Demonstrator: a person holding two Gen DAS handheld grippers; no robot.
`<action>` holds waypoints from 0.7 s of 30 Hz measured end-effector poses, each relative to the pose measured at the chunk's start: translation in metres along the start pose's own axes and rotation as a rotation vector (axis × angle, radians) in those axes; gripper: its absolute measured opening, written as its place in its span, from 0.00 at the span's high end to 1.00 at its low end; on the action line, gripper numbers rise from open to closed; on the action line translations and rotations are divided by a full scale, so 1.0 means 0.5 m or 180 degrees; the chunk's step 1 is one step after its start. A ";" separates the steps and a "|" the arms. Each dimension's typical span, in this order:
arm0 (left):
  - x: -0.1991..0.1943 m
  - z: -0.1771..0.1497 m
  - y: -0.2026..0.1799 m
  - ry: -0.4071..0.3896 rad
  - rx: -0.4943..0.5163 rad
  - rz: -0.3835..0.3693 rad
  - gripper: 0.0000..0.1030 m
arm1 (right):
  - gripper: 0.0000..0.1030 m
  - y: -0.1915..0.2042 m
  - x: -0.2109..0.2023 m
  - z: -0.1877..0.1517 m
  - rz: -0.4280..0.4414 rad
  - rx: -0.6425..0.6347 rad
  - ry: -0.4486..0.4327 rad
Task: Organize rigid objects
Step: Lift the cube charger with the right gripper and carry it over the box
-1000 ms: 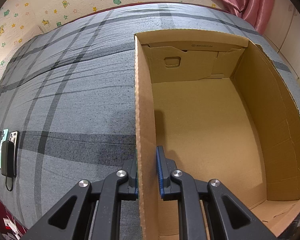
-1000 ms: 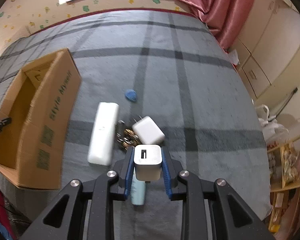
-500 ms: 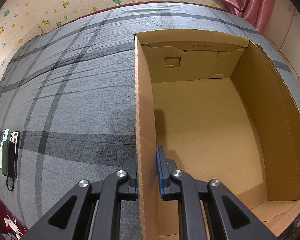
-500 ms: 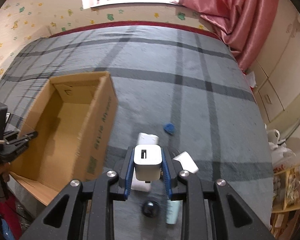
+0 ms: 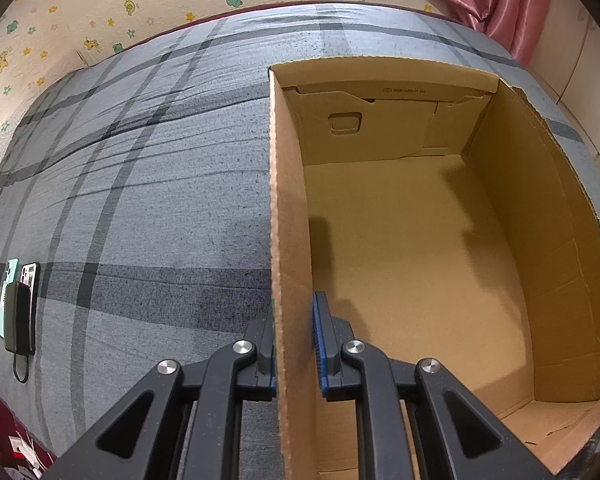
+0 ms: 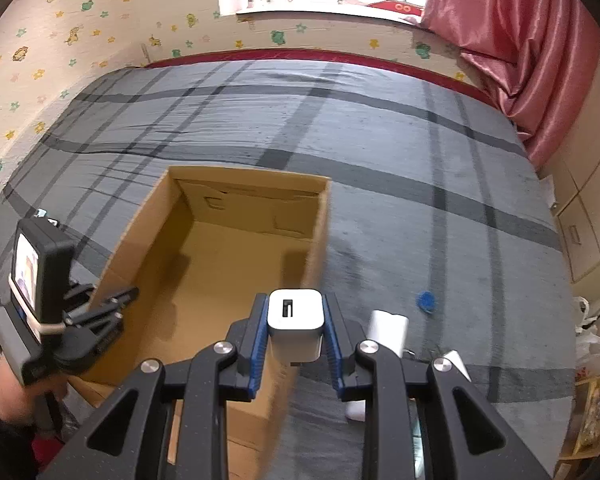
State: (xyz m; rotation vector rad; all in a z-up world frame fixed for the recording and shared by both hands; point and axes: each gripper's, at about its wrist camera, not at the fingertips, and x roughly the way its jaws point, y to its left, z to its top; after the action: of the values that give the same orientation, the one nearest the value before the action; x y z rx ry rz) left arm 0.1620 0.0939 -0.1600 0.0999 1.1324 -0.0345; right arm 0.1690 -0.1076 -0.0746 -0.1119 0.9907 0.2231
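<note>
Overhead, the right claw (image 6: 296, 334) clamps a white charger (image 6: 296, 330) above the cardboard box's (image 6: 236, 256) wall.

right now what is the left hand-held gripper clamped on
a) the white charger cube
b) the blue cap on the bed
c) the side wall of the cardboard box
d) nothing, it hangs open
c: in the left wrist view the left hand-held gripper has one finger outside and one inside the cardboard box, shut on its near side wall.
</note>
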 end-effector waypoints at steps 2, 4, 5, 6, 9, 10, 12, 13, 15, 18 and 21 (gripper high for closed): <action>0.000 0.000 -0.001 0.0001 0.0003 0.0003 0.86 | 0.74 0.017 0.013 0.008 0.0048 -0.0011 0.0022; 0.000 0.000 -0.001 0.0001 0.0005 0.0007 0.86 | 0.74 0.034 0.028 0.013 0.0081 -0.0034 0.0051; 0.001 0.000 -0.001 0.0002 0.0003 0.0007 0.86 | 0.74 0.044 0.036 0.016 0.0095 -0.0049 0.0069; 0.001 0.000 -0.001 0.0002 0.0001 0.0005 0.86 | 0.74 0.051 0.043 0.018 0.0102 -0.0059 0.0085; 0.000 0.001 -0.001 0.0003 0.0002 0.0006 0.86 | 0.74 0.073 0.072 0.024 0.0138 -0.0081 0.0148; 0.000 0.001 -0.001 0.0003 0.0003 0.0008 0.86 | 0.74 0.077 0.079 0.025 0.0153 -0.0084 0.0169; 0.000 0.001 -0.001 0.0003 0.0001 0.0007 0.86 | 0.74 0.089 0.098 0.027 0.0176 -0.0092 0.0223; 0.001 0.001 0.000 0.0004 -0.0001 0.0010 0.86 | 0.74 0.095 0.110 0.027 0.0194 -0.0091 0.0255; 0.000 0.001 -0.001 0.0003 0.0002 0.0015 0.86 | 0.74 0.105 0.133 0.026 0.0218 -0.0082 0.0319; 0.001 0.001 0.000 0.0002 -0.0002 0.0010 0.86 | 0.74 0.119 0.166 0.024 0.0234 -0.0083 0.0414; 0.001 0.000 -0.002 0.0002 0.0006 0.0017 0.86 | 0.74 0.131 0.205 0.022 0.0288 -0.0037 0.0550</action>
State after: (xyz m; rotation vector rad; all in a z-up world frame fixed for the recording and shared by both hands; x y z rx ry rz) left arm 0.1622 0.0931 -0.1603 0.1046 1.1327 -0.0307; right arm 0.2168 -0.0281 -0.1539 -0.0983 1.1680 0.3058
